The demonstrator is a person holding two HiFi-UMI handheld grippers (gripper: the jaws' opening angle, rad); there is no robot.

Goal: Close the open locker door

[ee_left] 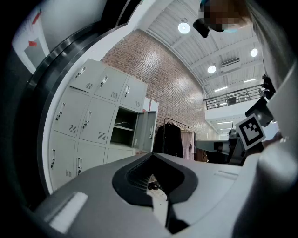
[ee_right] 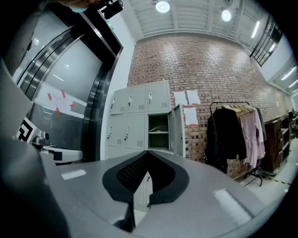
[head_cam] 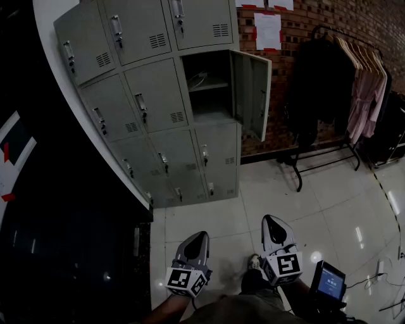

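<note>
Both the left gripper (head_cam: 201, 236) and right gripper (head_cam: 271, 221) hang low, jaws closed on nothing, probably because the open locker door (head_cam: 253, 95), well ahead, needs only a push.

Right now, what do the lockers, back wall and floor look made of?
Lockers: likely painted sheet metal, matte grey; stamped vent slots, and the open door looks thin.
Back wall: bare red brick; mortar joints show.
Floor: probably glazed tile, glossy and pale; grout lines and lamp reflections.
</note>
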